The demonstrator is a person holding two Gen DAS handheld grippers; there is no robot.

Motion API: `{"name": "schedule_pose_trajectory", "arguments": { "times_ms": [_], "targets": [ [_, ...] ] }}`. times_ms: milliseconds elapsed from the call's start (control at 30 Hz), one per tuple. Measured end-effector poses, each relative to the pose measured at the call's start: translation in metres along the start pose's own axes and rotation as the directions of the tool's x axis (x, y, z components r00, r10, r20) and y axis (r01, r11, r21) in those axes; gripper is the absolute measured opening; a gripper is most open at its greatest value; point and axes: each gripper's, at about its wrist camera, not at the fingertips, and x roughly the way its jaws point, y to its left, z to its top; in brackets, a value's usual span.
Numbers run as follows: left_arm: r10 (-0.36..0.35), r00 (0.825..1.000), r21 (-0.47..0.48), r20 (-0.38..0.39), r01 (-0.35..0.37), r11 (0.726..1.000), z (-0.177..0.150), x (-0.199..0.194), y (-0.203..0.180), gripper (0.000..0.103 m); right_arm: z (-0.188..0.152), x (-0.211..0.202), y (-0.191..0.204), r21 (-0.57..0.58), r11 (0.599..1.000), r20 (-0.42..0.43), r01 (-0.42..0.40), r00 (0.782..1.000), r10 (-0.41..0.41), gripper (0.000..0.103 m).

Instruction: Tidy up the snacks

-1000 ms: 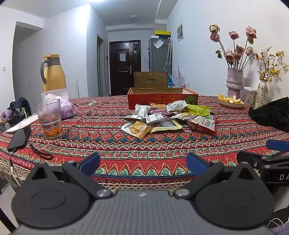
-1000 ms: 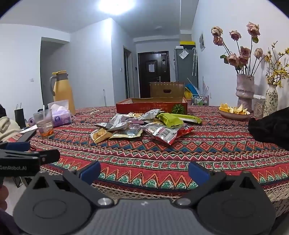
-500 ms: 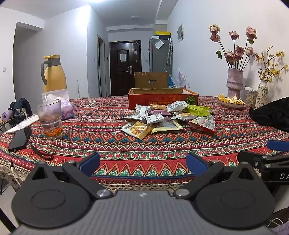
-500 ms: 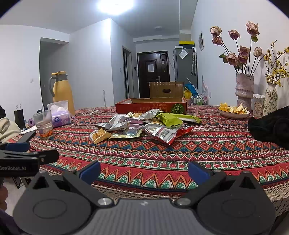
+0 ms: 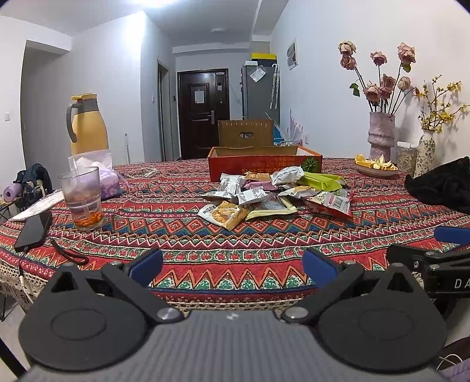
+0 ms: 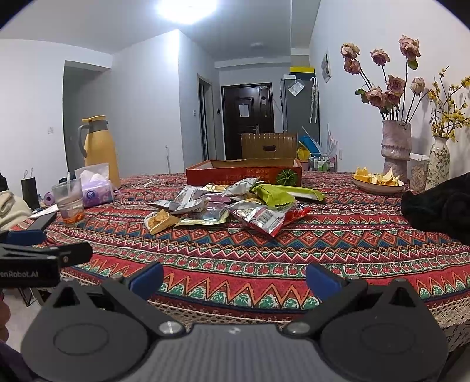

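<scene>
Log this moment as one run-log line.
phase: approach | left gripper: open, empty | right gripper: open, empty | pile of foil snack packets: untouched before shallow red cardboard box

White walls (image 5: 323, 97), ceiling light (image 6: 186, 10) on. My view runs down a hallway to a dark door (image 5: 203, 113), grey fridge (image 5: 260, 91) beside it. Patterned tablecloth (image 5: 235, 235) covers the table.
</scene>
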Motion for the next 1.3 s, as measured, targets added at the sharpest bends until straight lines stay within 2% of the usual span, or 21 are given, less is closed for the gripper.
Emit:
{"name": "schedule_pose_trajectory", "arguments": {
  "times_ms": [1300],
  "targets": [
    [-0.005, 1.0, 0.009, -0.005, 0.005, 1.0, -0.0031, -0.0001, -0.0017, 0.103, -0.0033, 0.0031, -0.0018, 0.009, 1.0, -0.017, 0.004, 1.0, -0.004, 0.103]
  ]
}}
